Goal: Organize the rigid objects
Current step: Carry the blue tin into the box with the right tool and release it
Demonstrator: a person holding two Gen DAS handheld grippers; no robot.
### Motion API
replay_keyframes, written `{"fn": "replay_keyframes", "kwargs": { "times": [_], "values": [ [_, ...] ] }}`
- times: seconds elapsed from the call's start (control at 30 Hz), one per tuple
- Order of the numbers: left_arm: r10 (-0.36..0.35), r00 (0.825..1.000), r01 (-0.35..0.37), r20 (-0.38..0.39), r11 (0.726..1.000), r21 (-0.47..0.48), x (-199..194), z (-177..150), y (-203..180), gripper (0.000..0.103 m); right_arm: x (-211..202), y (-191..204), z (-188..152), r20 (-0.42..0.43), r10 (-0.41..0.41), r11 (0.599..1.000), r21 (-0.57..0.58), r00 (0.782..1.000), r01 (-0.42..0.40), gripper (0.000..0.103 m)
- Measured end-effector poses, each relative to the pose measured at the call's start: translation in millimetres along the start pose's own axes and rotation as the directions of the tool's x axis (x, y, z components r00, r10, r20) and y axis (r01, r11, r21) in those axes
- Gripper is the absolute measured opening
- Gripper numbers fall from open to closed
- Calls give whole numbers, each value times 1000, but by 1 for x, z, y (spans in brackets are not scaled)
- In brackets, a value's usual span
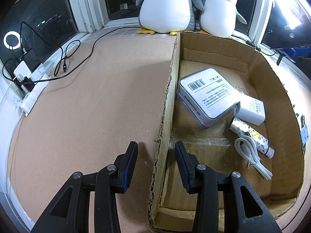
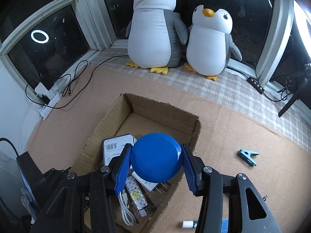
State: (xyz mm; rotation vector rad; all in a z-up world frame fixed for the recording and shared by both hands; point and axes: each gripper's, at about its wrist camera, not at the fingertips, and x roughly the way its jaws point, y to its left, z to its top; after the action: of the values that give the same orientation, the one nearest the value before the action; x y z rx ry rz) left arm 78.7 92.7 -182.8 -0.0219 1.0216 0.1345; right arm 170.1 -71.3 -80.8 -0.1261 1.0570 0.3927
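Right gripper (image 2: 156,163) pinches the round blue disc-shaped object (image 2: 156,158) right above the open brown cardboard box (image 2: 165,114).

Over on the other side, the left gripper (image 1: 156,155) straddles the box's torn side wall, its jaws narrowly set on either side of the cardboard; whether the pads press it, I cannot tell. Inside the box lie a silver barcoded tin (image 1: 206,95), a white charger block (image 1: 250,110), a patterned white tube (image 1: 252,136) and a coiled white cable (image 1: 250,155). A teal clip (image 2: 248,155) sits out on the tan mat (image 2: 243,128).

The corrugated cardboard box (image 1: 213,44) at the right of the frame is matt with ragged torn edges. Inside, the tin (image 1: 206,95) looks smooth and glossy; the round blue object (image 2: 156,157), lower centre, looks matt and finely textured.
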Motion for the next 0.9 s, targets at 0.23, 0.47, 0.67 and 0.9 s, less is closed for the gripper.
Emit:
{"fn": "replay_keyframes", "kwargs": {
  "times": [0.23,0.47,0.67,0.9],
  "values": [
    [3,1000,-3,-1,1000,3,0,0,0,43,18,-4,3,-23,-10,1000,21,1000,11,46],
    [11,1000,-11,-3,1000,10,0,1,-2,43,30,-7,3,-42,-32,999,13,999,33,46],
    [14,1000,-14,-4,1000,15,-1,1,-3,43,34,-7,4,-45,-29,999,12,999,29,47],
    [20,1000,-20,-7,1000,24,0,1,-4,43,33,-9,5,-45,-15,1000,22,999,16,57]
  ]
}}
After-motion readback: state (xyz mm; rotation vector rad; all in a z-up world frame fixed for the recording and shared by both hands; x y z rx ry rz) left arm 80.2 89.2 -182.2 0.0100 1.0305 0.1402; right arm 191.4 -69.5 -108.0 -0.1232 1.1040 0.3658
